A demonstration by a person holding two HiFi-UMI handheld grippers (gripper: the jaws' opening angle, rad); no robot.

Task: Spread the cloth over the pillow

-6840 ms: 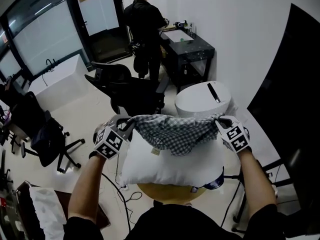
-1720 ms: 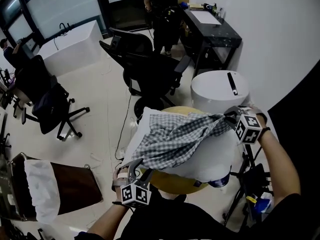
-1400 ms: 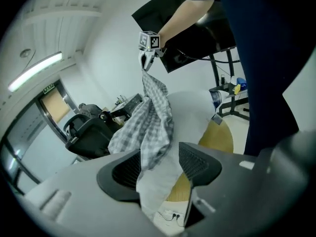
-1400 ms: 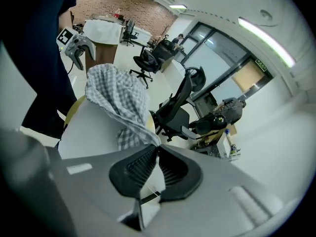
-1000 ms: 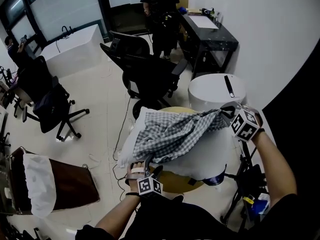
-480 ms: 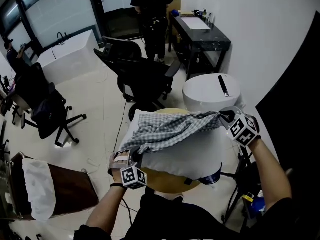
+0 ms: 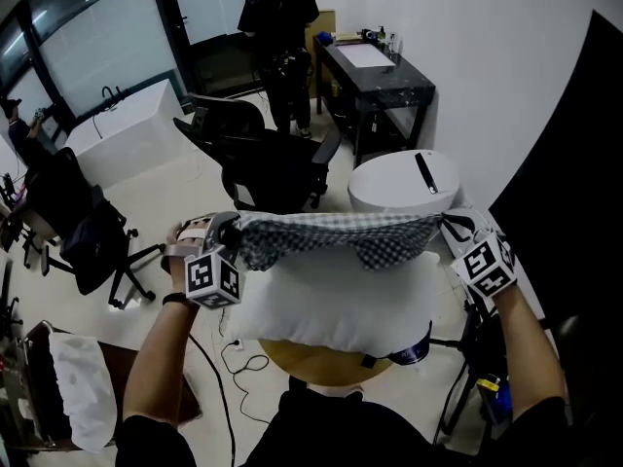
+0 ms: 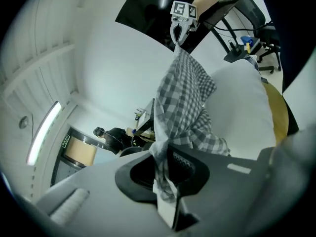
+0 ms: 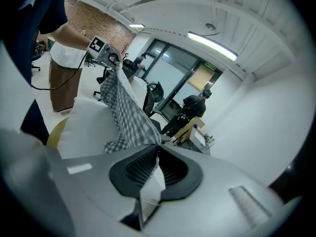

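A grey-and-white checked cloth [image 7: 331, 232] hangs stretched between my two grippers above the far edge of a white pillow [image 7: 341, 305]. My left gripper [image 7: 232, 230] is raised at the pillow's far left. Its jaws have just been closing, and they are shut on one bunched corner of the cloth [image 8: 185, 102]. At the pillow's far right, my right gripper [image 7: 450, 224] is shut on the opposite corner [image 9: 126, 110]. The cloth's middle sags onto the pillow [image 8: 237, 102]. Most of the pillow's top lies bare.
The pillow rests on a round wooden table [image 7: 311, 363]. Behind it stand a white round bin [image 7: 404, 178], a black office chair [image 7: 273, 163] and a black desk [image 7: 375, 71] where a person [image 7: 277, 17] stands. A dark panel [image 7: 584, 163] fills the right.
My left gripper rose from the pillow's near left edge, up and away from me, with the cloth's corner in it. The cloth, draped diagonally before, now stretches between both grippers. The right gripper shifted slightly.
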